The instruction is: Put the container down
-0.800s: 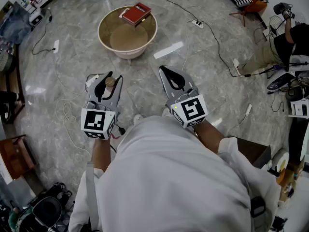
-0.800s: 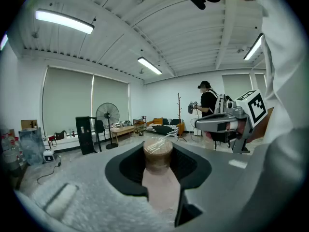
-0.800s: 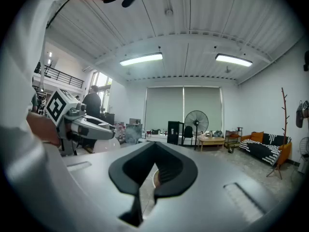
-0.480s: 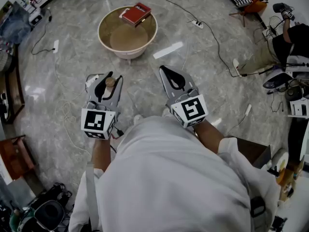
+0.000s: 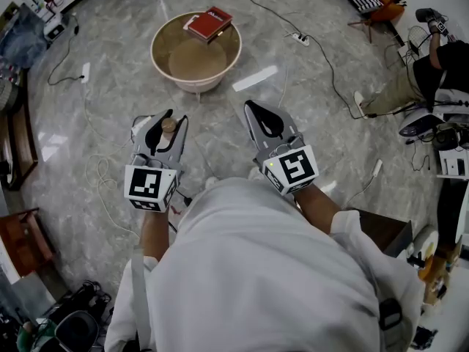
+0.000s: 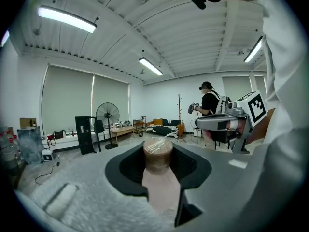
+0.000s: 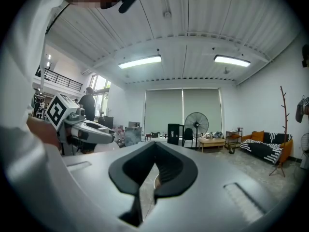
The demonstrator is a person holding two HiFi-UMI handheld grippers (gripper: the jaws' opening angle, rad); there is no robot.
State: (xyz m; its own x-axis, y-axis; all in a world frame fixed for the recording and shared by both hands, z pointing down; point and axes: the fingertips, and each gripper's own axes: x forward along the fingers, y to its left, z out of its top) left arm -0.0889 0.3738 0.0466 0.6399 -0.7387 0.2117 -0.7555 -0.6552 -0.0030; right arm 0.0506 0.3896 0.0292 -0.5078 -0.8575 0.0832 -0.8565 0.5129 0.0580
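Note:
My left gripper [image 5: 167, 119] is held out nearly level over the floor, shut on a small container [image 5: 168, 125]. In the left gripper view the container [image 6: 158, 154] is a pale pinkish cylinder with a brown top wrapped in clear film, and it stands upright between the jaws of the left gripper [image 6: 158, 170]. My right gripper [image 5: 253, 108] is beside it to the right, level, shut and holding nothing. In the right gripper view the right gripper [image 7: 155, 148] has its tips together with only floor showing behind them.
A round beige basin [image 5: 155, 44] stands on the marble floor ahead, with a red box [image 5: 208, 22] resting on its far rim. Cables, a power strip [image 5: 299, 37] and a white strip [image 5: 255, 77] lie around it. A person [image 5: 432, 64] sits at the right.

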